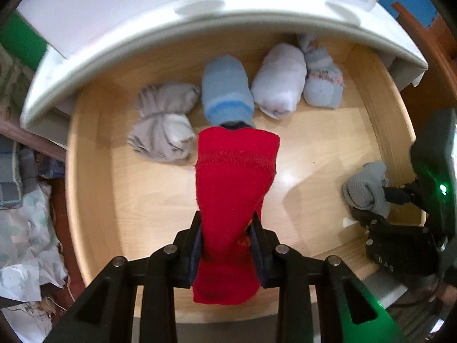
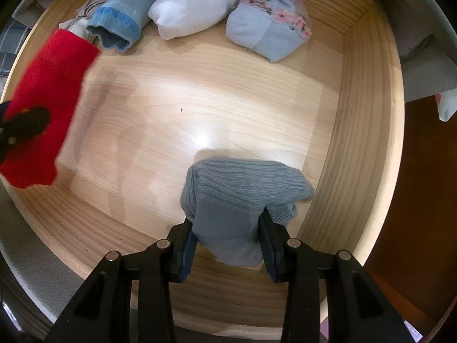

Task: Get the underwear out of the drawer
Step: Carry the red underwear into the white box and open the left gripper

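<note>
My left gripper is shut on a red rolled underwear, which hangs lifted above the wooden drawer floor; the right wrist view shows that same red roll at far left. My right gripper is shut on a grey ribbed roll near the drawer's front right corner, also visible as a grey roll in the left wrist view. At the back of the drawer lie a beige-grey bundle, a blue striped roll, a white roll and a pale blue floral roll.
The drawer's wooden side wall rises at right, its front wall near me. A white cabinet top overhangs the drawer's back. Crumpled fabric and paper lie left of the drawer.
</note>
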Tool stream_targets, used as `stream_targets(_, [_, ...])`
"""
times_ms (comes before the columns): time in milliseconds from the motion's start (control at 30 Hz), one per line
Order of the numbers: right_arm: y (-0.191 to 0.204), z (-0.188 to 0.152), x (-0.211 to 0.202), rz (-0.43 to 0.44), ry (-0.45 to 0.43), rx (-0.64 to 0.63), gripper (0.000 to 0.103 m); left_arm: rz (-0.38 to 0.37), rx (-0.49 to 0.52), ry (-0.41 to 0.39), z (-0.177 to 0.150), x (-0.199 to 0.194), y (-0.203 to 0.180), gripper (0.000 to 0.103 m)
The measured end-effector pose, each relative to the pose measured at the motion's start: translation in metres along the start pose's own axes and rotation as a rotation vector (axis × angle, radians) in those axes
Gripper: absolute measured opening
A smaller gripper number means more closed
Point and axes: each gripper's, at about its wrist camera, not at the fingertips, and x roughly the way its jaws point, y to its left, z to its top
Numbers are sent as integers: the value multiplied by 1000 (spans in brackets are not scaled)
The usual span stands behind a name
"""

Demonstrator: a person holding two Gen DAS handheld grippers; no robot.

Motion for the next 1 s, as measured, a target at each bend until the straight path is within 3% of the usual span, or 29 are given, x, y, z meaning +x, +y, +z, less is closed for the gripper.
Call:
stream_targets(200, [2,0,-1,-4,0,3,37,11,-3,-74,-11,-33,14,30])
stream_targets(633, [12,5,-6,-16,2,7,37,16,2,-282,-19,-160,59,30])
stream_targets(800, [15,7,-7,-19,3,4,37,32,-18,-395,-3,-220,78,30])
stream_targets(1000, [17,6,-6,-15,0,7,37,51,-51,-488,43,-273,95,30])
